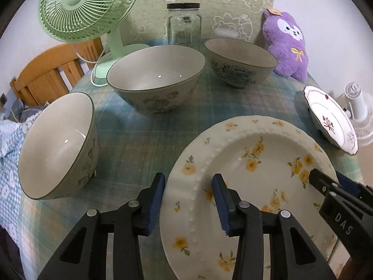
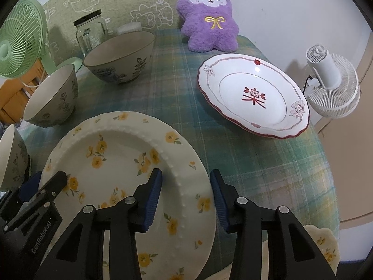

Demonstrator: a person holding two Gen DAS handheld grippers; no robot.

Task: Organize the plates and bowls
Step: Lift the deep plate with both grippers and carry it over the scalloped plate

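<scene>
left gripper [image 1: 188,200]: bottom centre of the left wrist view, jaws part open, straddling the left rim of the yellow-flower plate [image 1: 256,163]. Rim sits between the blue pads; can't tell if the pads actually press on it.
right gripper [image 2: 186,198]: bottom centre of the right wrist view, jaws part open, straddling the same plate's right rim. Pad contact not clear here either.
yellow-flower plate: lower middle of both views, cream, beaded inner ring, on the plaid tablecloth [image 2: 244,158], one gripper on each side.
red-trim plate [image 2: 254,98]: right of centre in the right wrist view, well apart from the yellow one, near the white fan [image 2: 333,86].
near bowl [image 1: 58,149]: left edge of the left wrist view, tilted, mouth facing the camera.
middle bowl [image 1: 156,77]: upper centre, upright.
far bowl [image 1: 240,63]: upper right of centre, upright, beside the purple plush [image 1: 286,44].
glass jar [image 1: 184,23]: top centre, behind the bowls, black lid.
green fan [image 1: 88,7]: upper left.
</scene>
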